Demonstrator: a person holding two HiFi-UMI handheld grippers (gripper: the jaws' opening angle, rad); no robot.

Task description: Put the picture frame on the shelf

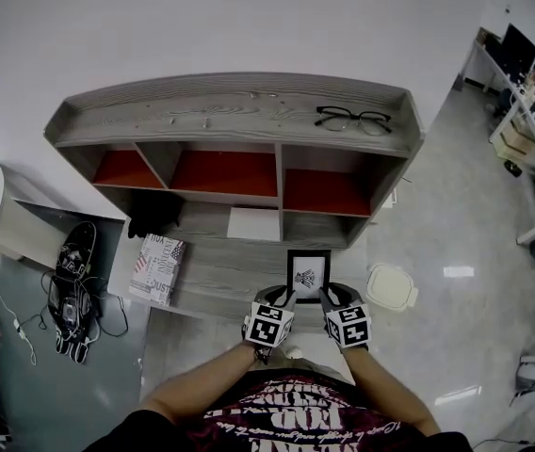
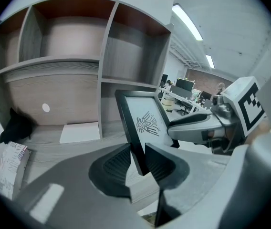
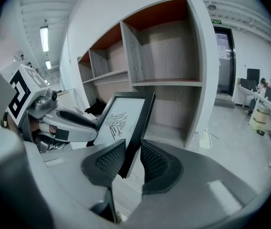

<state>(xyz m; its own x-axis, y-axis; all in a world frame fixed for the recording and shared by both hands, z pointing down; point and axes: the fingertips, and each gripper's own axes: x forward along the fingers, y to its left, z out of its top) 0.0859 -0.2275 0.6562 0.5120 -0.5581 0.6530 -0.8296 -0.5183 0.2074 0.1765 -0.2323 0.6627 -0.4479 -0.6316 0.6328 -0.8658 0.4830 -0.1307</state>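
A black picture frame (image 1: 308, 275) with a white sheet and a dark bird drawing is held upright between both grippers, in front of the shelf unit (image 1: 239, 149). My left gripper (image 2: 136, 162) is shut on the frame's left edge (image 2: 131, 128). My right gripper (image 3: 132, 162) is shut on the frame's right edge (image 3: 140, 128). In the head view the left gripper (image 1: 281, 301) and right gripper (image 1: 332, 301) flank the frame's lower corners. The shelf has red-backed upper compartments (image 1: 225, 171) and grey lower ones.
Black glasses (image 1: 352, 119) lie on the shelf's top. A white box (image 1: 252, 224) and a dark object (image 1: 152, 217) sit in the lower compartments. A printed book (image 1: 158, 268) lies on the desk's left. Cables and black gear (image 1: 74, 290) cover the floor at left; a white lid (image 1: 391, 287) lies right.
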